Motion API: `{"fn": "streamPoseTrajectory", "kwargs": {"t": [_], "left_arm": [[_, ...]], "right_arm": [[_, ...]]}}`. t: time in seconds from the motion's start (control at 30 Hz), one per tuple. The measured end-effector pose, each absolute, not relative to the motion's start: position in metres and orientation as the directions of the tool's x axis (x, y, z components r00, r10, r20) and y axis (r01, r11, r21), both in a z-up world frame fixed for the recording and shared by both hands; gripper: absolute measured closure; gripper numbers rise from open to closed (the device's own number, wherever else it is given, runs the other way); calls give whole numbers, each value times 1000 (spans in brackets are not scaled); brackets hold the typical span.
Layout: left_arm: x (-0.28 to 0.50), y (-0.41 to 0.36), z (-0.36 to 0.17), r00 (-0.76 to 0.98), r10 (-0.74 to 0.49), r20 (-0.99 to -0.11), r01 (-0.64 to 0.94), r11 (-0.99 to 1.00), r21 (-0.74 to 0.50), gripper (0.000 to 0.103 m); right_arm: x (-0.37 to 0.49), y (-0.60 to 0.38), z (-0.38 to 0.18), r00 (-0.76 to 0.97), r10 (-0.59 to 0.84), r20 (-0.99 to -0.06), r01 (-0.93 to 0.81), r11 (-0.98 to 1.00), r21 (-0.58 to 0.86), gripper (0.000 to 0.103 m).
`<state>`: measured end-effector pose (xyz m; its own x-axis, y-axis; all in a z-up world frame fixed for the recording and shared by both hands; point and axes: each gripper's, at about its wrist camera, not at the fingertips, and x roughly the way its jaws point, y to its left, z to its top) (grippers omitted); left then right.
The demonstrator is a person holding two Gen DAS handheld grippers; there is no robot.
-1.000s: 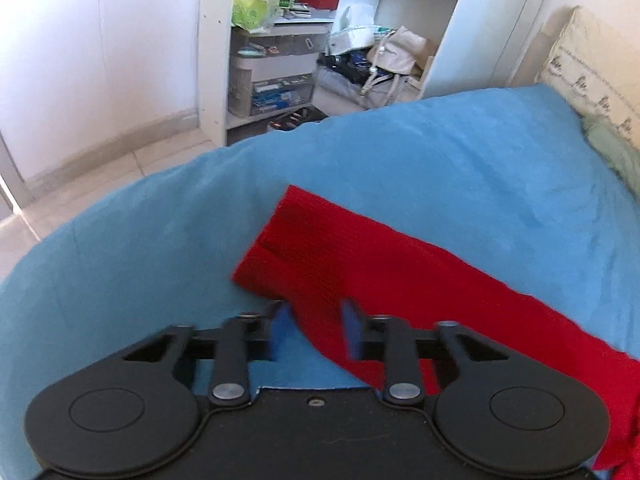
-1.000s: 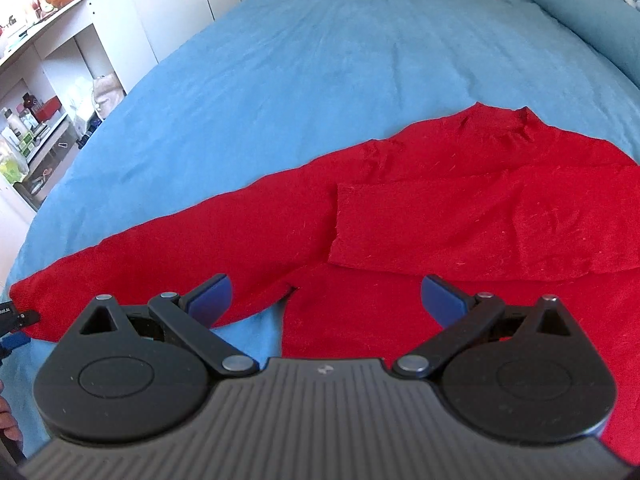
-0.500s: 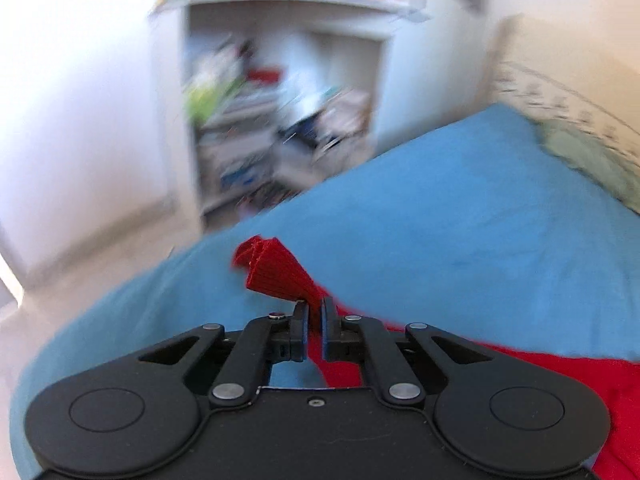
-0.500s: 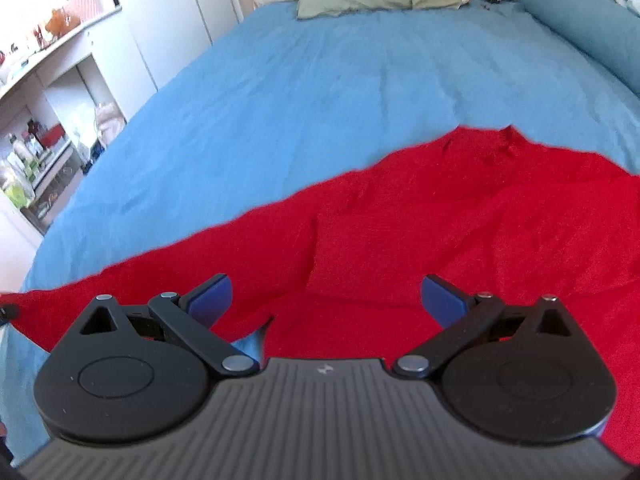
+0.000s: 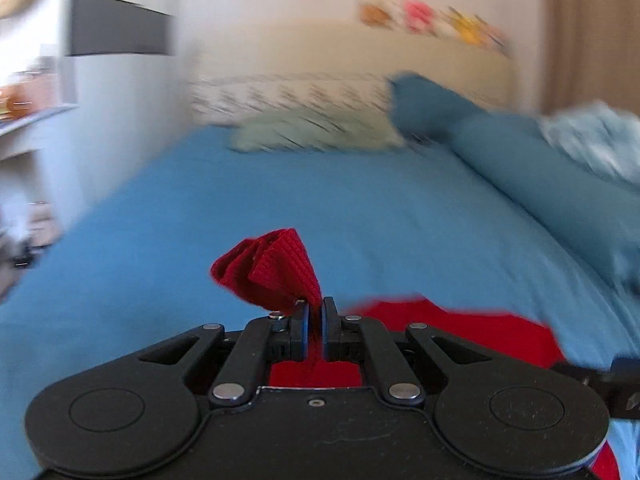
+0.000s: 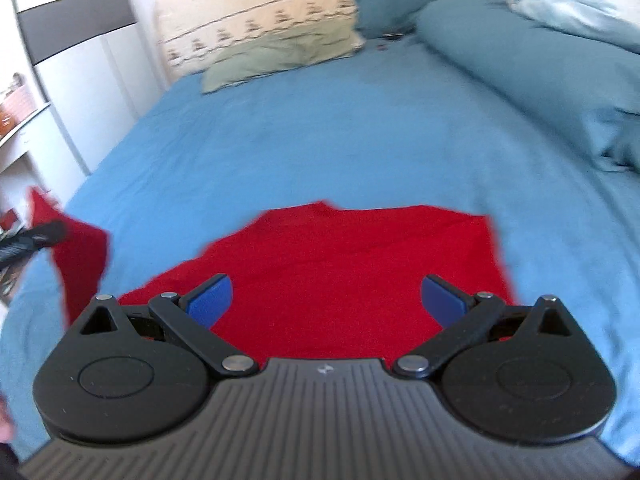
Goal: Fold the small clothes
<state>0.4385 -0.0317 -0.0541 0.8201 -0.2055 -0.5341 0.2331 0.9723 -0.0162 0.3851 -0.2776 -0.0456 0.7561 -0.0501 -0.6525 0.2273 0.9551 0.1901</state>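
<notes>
Left hand-held gripper [image 5: 315,322]: jaws pinched tight on the sleeve cuff [image 5: 276,270] of the red sweater [image 6: 344,276], lifted off the bed [image 6: 320,140], presumably to carry it across the body. Right hand-held gripper [image 6: 326,300]: wide open, empty, over the sweater body near the bed's foot edge. Raised sleeve trails toward the left edge; collar points at the headboard end.

Black grippers [image 6: 326,298], blue pads [image 6: 210,300], silver screws, seemingly ribbed grey housing.
</notes>
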Motion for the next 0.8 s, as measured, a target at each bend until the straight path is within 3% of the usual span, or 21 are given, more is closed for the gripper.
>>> {"fn": "streamPoseTrajectory", "kwargs": {"t": [0.23,0.3,0.37,0.43,0.6,0.8], "left_arm": [[443,-125,-153,699,-222,-680,346,937,51,96],[441,-134,-163,683,-211,-699,360,930,71,83],[434,-137,-165,681,-198,-705,366,926,94,45],[422,-130,-158,701,-183,-689,356,927,117,32],[409,-85,-142,721,-78,-689,264,950,168,29],[411,10,-153,709,134,-692,46,971,236,27]], "right_arm": [[369,-358,-81,710,-51,-703,270,941,205,0],[369,-366,-91,702,-39,-711,270,938,216,0],[370,-371,-96,698,-16,-716,271,931,243,0],[375,-373,-98,696,10,-718,262,927,267,0],[396,-350,-96,683,98,-724,181,937,298,0],[432,-295,-117,678,156,-719,76,957,279,0]]}}
